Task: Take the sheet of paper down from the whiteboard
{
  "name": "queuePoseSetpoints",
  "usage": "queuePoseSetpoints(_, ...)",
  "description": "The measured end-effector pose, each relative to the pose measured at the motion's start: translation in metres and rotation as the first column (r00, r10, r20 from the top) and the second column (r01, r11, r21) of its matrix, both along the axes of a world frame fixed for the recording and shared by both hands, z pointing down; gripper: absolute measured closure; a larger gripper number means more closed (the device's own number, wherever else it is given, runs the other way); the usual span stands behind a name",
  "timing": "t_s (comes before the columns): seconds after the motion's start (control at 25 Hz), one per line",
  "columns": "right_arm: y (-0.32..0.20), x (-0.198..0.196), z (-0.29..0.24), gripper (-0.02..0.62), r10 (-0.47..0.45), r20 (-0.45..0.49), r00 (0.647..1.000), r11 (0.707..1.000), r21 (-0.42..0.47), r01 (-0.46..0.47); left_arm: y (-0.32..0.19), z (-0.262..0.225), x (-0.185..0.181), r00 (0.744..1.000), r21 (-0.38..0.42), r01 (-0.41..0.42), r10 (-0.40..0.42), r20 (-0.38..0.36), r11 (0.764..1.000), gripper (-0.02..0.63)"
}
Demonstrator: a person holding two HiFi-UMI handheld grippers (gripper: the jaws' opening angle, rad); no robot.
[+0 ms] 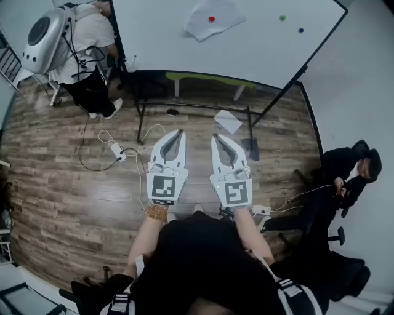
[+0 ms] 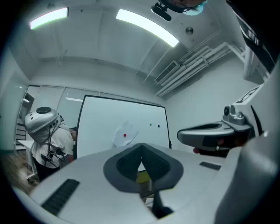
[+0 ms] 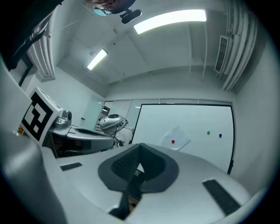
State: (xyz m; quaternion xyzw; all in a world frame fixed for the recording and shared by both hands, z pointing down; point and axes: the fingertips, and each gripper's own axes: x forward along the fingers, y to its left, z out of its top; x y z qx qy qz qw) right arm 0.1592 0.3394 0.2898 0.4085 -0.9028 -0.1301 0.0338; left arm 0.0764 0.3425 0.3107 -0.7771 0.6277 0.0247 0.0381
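Your left gripper point(image 1: 177, 134) and right gripper point(image 1: 220, 138) are both clenched with nothing between them, side by side well back from the whiteboard point(image 1: 166, 37), where the sheet of paper point(image 1: 223, 24) hangs askew under a red magnet point(image 1: 212, 19), its long axis seemingly slanted.

1. I'm in an office or lab room, facing a big whiteboard point(image 1: 166, 43).
2. Wood floor point(image 1: 55, 191) with a power strip point(image 1: 117, 150).
3. Strip lights point(image 2: 146, 27) and pipes point(image 2: 197, 61) overhead.
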Motion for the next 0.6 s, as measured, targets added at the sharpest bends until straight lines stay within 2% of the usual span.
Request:
queuePoseSetpoints(0.28,0.005,-0.027,0.016,0.597,-0.018,0.012,1.000,0.997,-0.075,0.019,0.002,0.012,-0.029,1.000,-0.019,-0.023,0.023,-0.008,1.000,0.594)
queuePoseSetpoints(0.44,0.010,-0.034,0.010,0.597,0.030,-0.005,1.000,1.000,0.004,-0.030,0.005,0.016,-0.033,0.998,-0.021,-0.054,0.054,-0.018,0.998,0.594)
queuePoseSetpoints(0.6,0.006,-0.034,0.012,0.597,0.055,-0.011,0.998,0.998,0.013,-0.054,-0.002,0.026,-0.030,0.997,-0.035,-0.076,0.075,-0.026,0.997,0.594)
